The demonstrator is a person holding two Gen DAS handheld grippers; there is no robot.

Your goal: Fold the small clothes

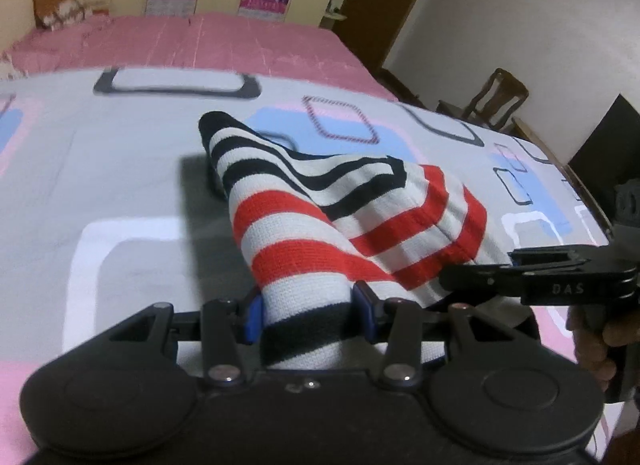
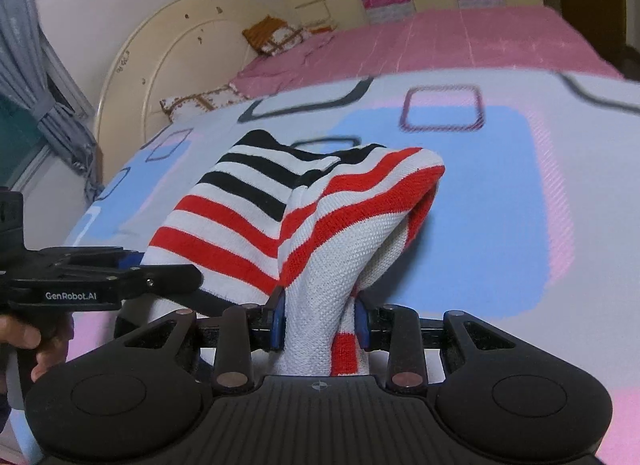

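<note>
**Striped garment lifted by both grippers, mid-fold carry over the bed**

The striped garment, knit with red, black and white bands, hangs bunched between the two tools, its near edge raised off the patterned sheet and its far end drooping toward or onto the sheet; contact there is hard to tell. The left gripper has its blue pads partly closed, clamped on a black-and-white banded edge of the cloth. The right gripper is likewise partly closed, pinching a gathered wad of white and red knit. Each tool shows in the other's view, just beside it, a hand on the handle. Beyond the sheet: pink bedspread, pillows, wardrobe doors, a chair.

Judged step: the held edge is being carried over to make a fold, not yet laid. The next move calls for keeping both grips level and evenly spaced, bringing the held edge down flat on the rest of the cloth, lining up edges, then letting go. Risk: bunching skews the fold.
</note>
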